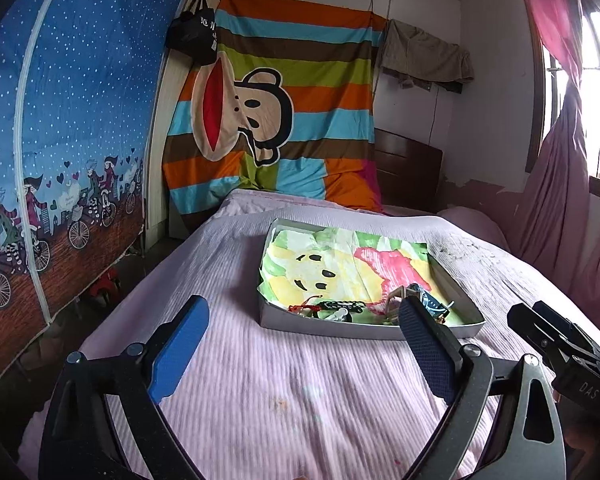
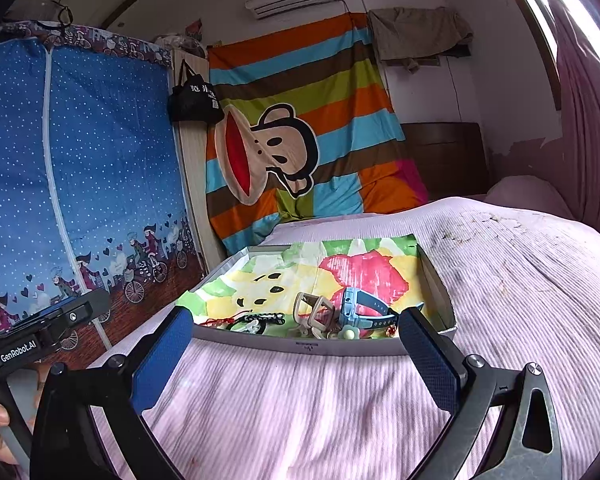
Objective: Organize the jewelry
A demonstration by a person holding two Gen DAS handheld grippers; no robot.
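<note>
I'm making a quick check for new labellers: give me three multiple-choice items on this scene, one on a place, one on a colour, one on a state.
1. Where do the jewelry pieces lie in the tray?
A. along its near edge
B. along its far edge
C. outside it on the bedspread

2. What colour is the watch?
A. red
B. blue
C. black

3. How do the jaws of the right gripper stand?
A. shut on the watch
B. shut on nothing
C. wide open, nothing between them

Answers:
1. A, the pieces cluster against the wall nearest the cameras.
2. B, its case and strap are light blue.
3. C, the blue pads stand far apart over the bedspread, short of the tray.
</note>
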